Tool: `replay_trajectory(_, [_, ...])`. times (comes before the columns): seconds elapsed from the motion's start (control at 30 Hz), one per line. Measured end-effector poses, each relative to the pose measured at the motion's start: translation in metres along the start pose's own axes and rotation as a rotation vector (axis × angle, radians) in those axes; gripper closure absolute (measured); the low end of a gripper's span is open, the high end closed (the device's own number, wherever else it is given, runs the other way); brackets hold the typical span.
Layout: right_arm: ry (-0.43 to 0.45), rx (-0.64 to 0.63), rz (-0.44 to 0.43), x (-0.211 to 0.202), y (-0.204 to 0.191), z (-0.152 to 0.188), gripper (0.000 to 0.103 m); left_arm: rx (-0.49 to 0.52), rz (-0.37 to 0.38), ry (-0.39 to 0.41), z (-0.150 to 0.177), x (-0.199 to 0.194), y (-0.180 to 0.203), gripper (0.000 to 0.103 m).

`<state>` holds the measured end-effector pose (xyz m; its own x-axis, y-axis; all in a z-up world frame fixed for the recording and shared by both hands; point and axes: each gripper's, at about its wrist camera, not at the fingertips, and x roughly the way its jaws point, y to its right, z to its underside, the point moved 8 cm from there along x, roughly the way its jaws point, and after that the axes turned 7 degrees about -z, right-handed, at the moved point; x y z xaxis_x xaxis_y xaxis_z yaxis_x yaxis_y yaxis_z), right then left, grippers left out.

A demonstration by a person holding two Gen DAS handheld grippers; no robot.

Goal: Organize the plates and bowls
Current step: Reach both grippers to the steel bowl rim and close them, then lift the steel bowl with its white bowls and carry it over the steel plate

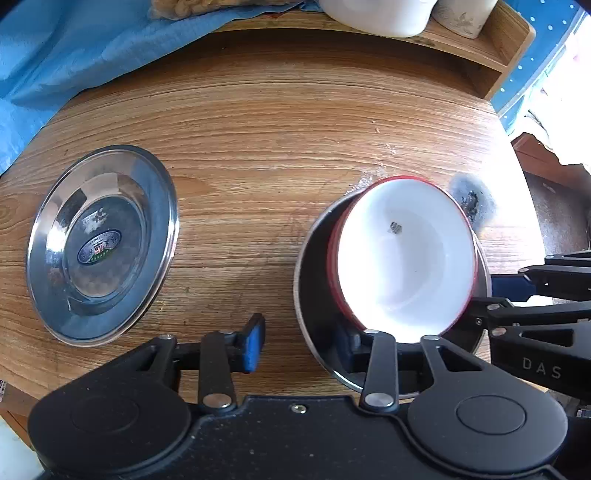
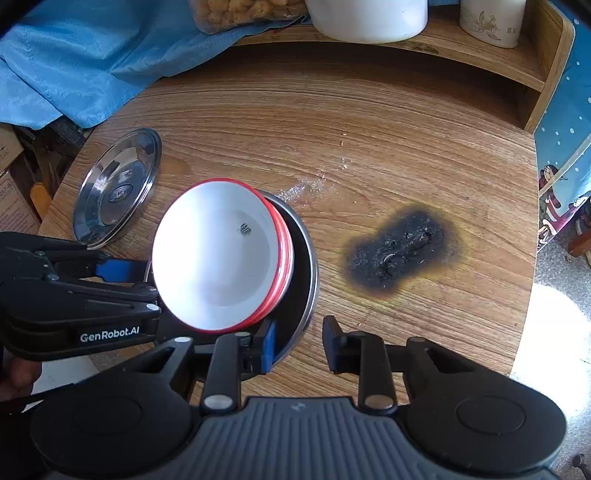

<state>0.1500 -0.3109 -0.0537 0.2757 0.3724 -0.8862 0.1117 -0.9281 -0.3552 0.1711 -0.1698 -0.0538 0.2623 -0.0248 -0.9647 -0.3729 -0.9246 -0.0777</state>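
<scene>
"GenRobot.AI" on left tool (white print); "DAS" on right tool.

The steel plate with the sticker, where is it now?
The steel plate lies flat on the wooden table, alone at the left of both views, apart from the stacked red-rimmed bowls.

— What sort of place is this?
— A lived-in home, by the look: a worn wooden table with a burn mark, a far shelf holding a white tub and printed mug.
— Anything else?
— Blue cloth far left, cardboard boxes beside it.
</scene>
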Motion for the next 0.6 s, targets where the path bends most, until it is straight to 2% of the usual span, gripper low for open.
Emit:
replay_trajectory(0.2, [-0.002, 0.0, -0.005, 0.0, 0.0, 0.0, 0.075, 0.024, -0.007, 0.0, -0.001, -0.002, 0.004, 0.068])
replay_trajectory(0.33, [-0.003, -0.004, -0.021, 0.001, -0.002, 0.001, 0.081, 0.048, 0.007, 0.0, -0.002, -0.004, 0.011, 0.081])
replay_trajectory(0.6, [-0.008, -0.012, -0.021, 0.001, -0.002, 0.0, 0.082, 0.04, 0.014, -0.003, -0.004, -0.004, 0.009, 0.084])
